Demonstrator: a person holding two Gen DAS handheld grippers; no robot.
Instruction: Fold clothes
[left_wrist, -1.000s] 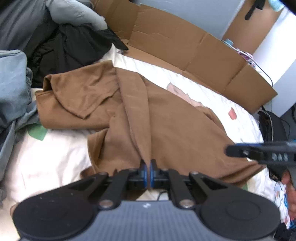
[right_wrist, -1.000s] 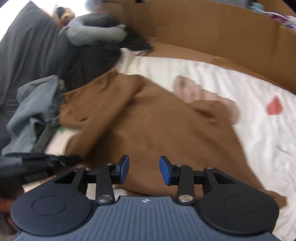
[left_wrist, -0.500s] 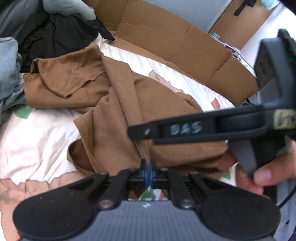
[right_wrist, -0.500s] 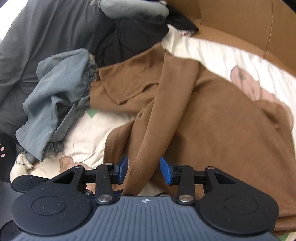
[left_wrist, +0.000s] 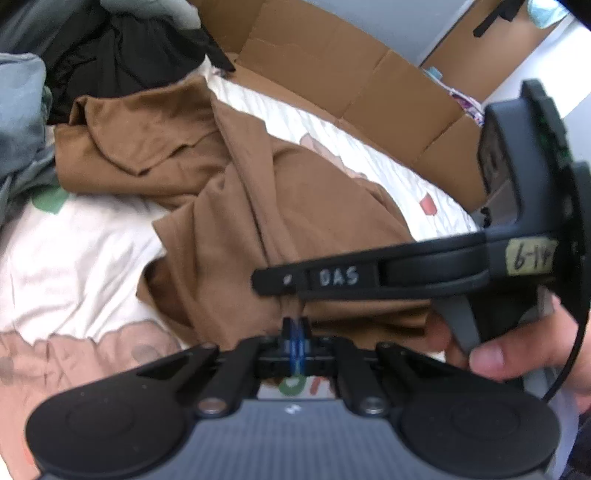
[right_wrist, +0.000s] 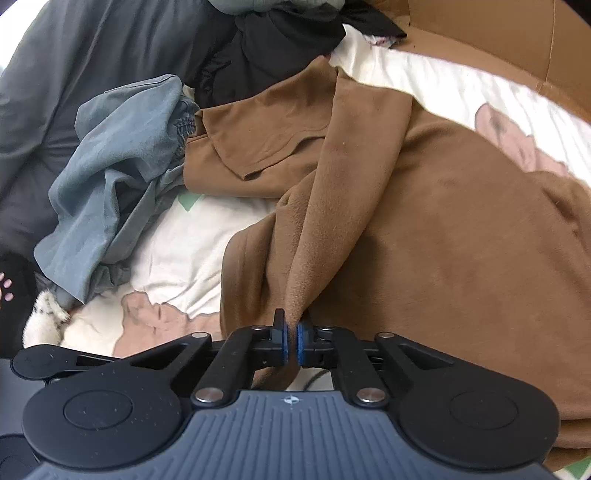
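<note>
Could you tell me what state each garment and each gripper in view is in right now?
Brown garment: spread, rumpled, one ridge pinched up.
Left gripper: shut on the brown garment's near edge.
Right gripper: shut on the raised fold.
Grey-blue garment: crumpled, unfolded.
Black garment: heaped, unfolded.
Cardboard: opened flat, standing along the bed.

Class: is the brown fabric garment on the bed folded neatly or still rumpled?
Rumpled. The brown fabric garment lies in loose uneven creases, one ridge pinched in the right gripper.

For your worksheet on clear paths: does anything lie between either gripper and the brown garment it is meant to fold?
Nothing visible does. The right gripper is shut on a ridge of the brown garment, and the left gripper is shut on its near edge.
</note>
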